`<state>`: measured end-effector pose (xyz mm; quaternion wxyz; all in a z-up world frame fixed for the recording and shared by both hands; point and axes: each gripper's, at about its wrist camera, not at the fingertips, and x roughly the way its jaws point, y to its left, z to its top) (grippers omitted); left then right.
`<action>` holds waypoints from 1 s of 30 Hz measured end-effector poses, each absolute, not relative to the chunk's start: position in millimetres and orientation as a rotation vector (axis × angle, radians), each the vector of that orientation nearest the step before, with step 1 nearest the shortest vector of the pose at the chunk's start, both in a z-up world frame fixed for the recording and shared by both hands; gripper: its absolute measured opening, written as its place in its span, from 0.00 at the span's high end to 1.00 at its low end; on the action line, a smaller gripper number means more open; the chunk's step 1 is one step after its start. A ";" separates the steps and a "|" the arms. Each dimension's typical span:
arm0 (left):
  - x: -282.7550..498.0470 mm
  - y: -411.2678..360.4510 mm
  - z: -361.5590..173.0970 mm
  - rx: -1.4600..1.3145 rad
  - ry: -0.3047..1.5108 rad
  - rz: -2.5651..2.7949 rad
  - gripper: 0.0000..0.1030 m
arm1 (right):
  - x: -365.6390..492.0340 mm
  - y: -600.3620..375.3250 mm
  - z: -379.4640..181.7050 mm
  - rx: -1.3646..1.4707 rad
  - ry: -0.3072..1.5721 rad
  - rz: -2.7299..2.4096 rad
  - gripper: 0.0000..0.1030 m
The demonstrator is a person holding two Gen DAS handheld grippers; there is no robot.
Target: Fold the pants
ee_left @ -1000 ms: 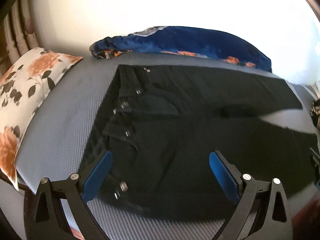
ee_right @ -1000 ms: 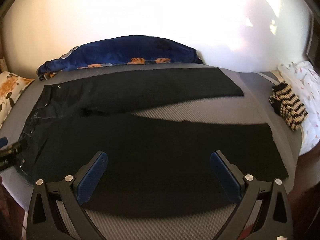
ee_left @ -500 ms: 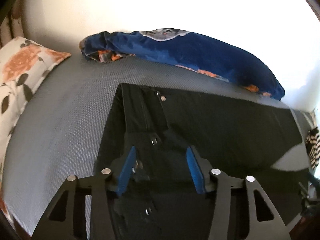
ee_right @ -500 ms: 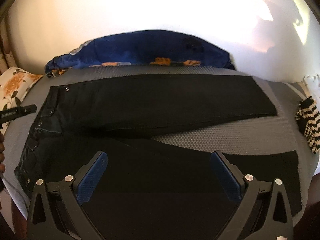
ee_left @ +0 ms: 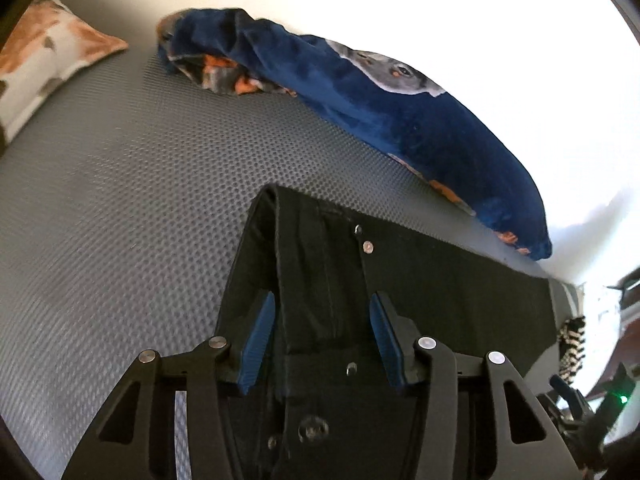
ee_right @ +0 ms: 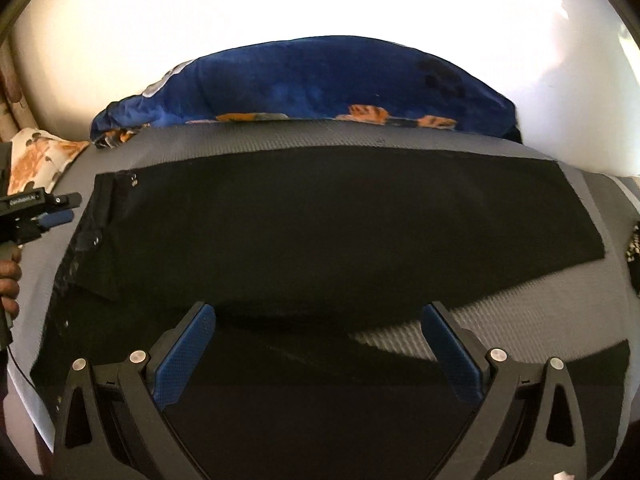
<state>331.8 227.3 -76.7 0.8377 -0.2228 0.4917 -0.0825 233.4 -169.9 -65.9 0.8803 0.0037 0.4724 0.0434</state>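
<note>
Black pants (ee_right: 320, 232) lie spread on a grey mattress (ee_left: 120, 200), waist to the left and both legs running right. My left gripper (ee_left: 322, 304) is half closed around the near part of the waistband (ee_left: 320, 360), which is bunched between its blue pads. It hangs over the far waist corner with its metal rivet (ee_left: 366, 246). In the right wrist view the left gripper (ee_right: 56, 218) shows at the waist end, held by a hand (ee_right: 10, 276). My right gripper (ee_right: 318, 316) hovers wide open over the near leg, close to the gap between the legs, with nothing pinched.
A rolled blue blanket (ee_right: 320, 84) lies along the far edge against a bright white wall. A floral pillow (ee_left: 48, 52) sits at the left end. A black-and-white striped knit item (ee_left: 572, 344) lies past the leg ends on the right.
The left gripper went from wide open to half closed on the waistband and travelled toward the far waist with the fabric. The right gripper moved forward over the near leg, still open.
</note>
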 end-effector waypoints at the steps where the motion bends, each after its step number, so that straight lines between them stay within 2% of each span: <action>1: 337.4 229.1 -79.7 -0.476 1.047 -0.170 0.51 | 238.2 -168.4 -66.5 0.003 0.984 0.092 0.01; 8: 368.1 236.8 -99.3 -0.505 1.083 -0.203 0.52 | 269.4 -158.0 -66.0 0.008 0.982 0.134 0.01; 13: 388.0 243.4 -108.0 -0.603 1.092 -0.308 0.62 | 285.4 -151.1 -70.6 -0.021 0.983 0.139 0.01; 17: 403.8 249.5 -110.5 -0.714 1.112 -0.410 0.74 | 297.0 -148.9 -76.8 -0.024 0.996 0.147 0.01; 24: 425.8 234.3 -119.3 -0.715 1.158 -0.426 0.74 | 323.6 -146.9 -85.5 -0.008 1.032 0.210 0.01; 28: 431.5 225.4 -123.1 -0.765 1.119 -0.403 0.75 | 341.7 -144.7 -90.4 -0.015 1.039 0.266 0.01; 29: 428.3 221.4 -119.8 -0.733 1.100 -0.393 0.88 | 348.3 -145.3 -91.6 -0.010 1.044 0.287 0.01; 30: 427.0 213.2 -118.0 -0.690 1.086 -0.379 0.92 | 352.2 -145.8 -91.9 -0.008 1.044 0.300 0.01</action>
